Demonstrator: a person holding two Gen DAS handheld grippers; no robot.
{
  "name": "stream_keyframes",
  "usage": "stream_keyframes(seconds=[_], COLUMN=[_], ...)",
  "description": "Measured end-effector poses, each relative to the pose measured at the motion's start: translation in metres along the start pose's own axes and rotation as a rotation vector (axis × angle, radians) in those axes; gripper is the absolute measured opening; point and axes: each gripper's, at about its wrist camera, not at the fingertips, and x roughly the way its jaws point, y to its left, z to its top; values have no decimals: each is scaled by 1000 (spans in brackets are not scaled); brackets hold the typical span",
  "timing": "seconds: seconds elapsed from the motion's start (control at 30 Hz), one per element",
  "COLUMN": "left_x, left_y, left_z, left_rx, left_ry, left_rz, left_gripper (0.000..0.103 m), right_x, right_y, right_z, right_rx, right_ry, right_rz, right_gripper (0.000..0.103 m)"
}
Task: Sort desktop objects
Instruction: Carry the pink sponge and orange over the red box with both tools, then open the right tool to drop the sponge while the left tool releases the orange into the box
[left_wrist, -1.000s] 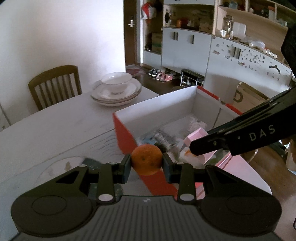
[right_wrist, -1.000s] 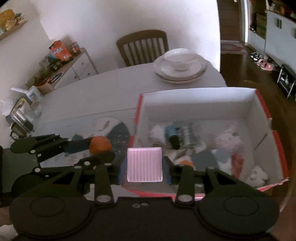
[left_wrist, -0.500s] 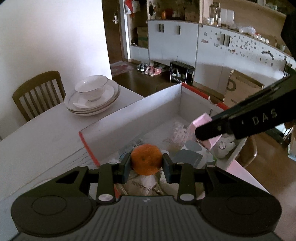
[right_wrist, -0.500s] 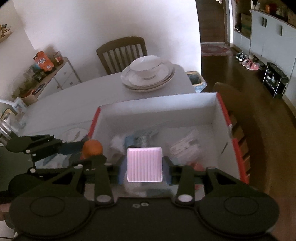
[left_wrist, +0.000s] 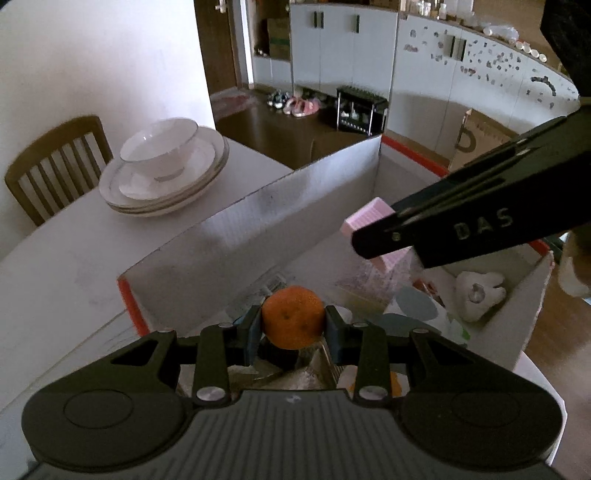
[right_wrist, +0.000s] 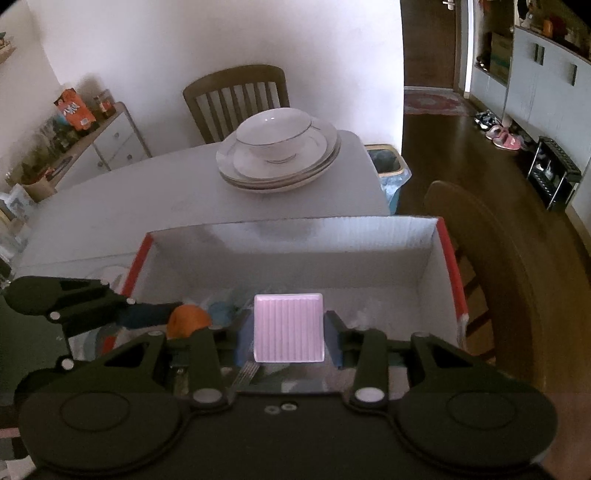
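Your left claw (left_wrist: 293, 328) is clamped on the orange (left_wrist: 292, 317) and hangs over the near end of the red-edged box (left_wrist: 258, 218), while your right claw (right_wrist: 288, 334) grips the pink ribbed block (right_wrist: 289, 328) above the box's middle. Down inside there's a jumble, a white lumpy thing (left_wrist: 478, 295) in the corner and what might be packets, too dim to call. The stacked plates (right_wrist: 277, 170) with their bowl (right_wrist: 275, 136) sit on the surface (right_wrist: 166, 199) beyond the box.

You have one orange (left_wrist: 292, 317), one pink ribbed block (right_wrist: 289, 327) and one red-edged box (right_wrist: 424, 236). You also see one bowl (right_wrist: 275, 138) on stacked plates (right_wrist: 325, 162), and two chairs.
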Motion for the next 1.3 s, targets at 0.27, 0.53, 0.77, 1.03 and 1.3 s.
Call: stream_keyframes(seconds=[0.27,0.53,0.77,1.03,1.3], left_x=[29,48,60,64,61], left_y=[6,13,18,14,17], left_z=[12,15,10,12,14], left_rx=[9,-8,-35,-5,-21], left_ry=[63,130,185,225,203], left_rz=[-25,-58,-93,-114,-100], left_gripper=[34,34,34,34,51], right_x=[40,67,77,84,80], right_y=[-4,-8,-9,-12,-14], right_z=[10,16,10,9,11], right_rx=[-28,-8,-7,18,38], right_ry=[64,124,167,189,182], right_rz=[-17,-20,-25,-23,-23], right_gripper=[40,40,40,41,53])
